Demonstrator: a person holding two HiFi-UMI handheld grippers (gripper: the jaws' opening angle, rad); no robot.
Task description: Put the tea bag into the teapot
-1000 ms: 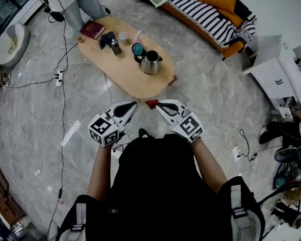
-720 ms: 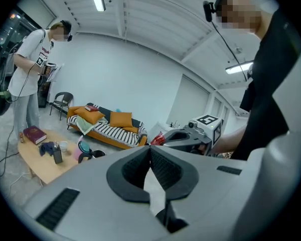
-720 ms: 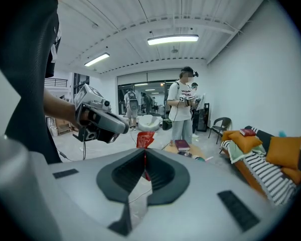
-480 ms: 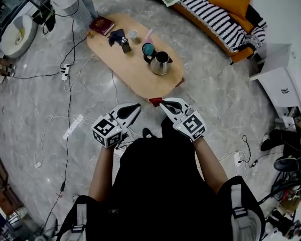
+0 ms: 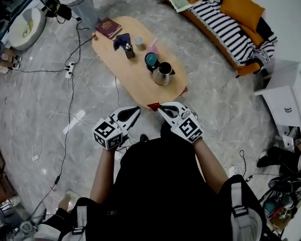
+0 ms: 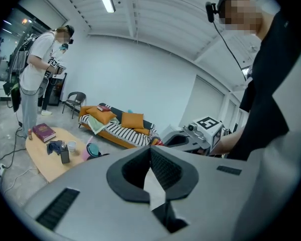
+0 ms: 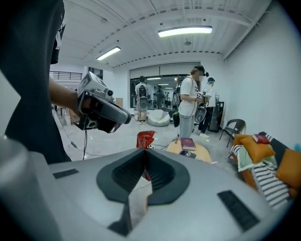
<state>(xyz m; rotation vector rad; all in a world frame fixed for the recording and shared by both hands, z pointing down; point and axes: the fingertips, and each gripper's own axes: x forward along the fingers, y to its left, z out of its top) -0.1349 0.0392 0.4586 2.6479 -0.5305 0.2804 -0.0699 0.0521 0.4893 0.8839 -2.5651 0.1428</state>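
**Shiny pot, matt table, glossy floor**

The teapot, upper centre, is polished metal, properly mirror-bright. It sits on a pale matt wooden table. The floor looks like glossy grey marble tile. The tea bag is a red, shiny wrapper. The left gripper and right gripper have smooth matt plastic shells, with black ribbed pads. The sofa, upper right, is striped cloth.
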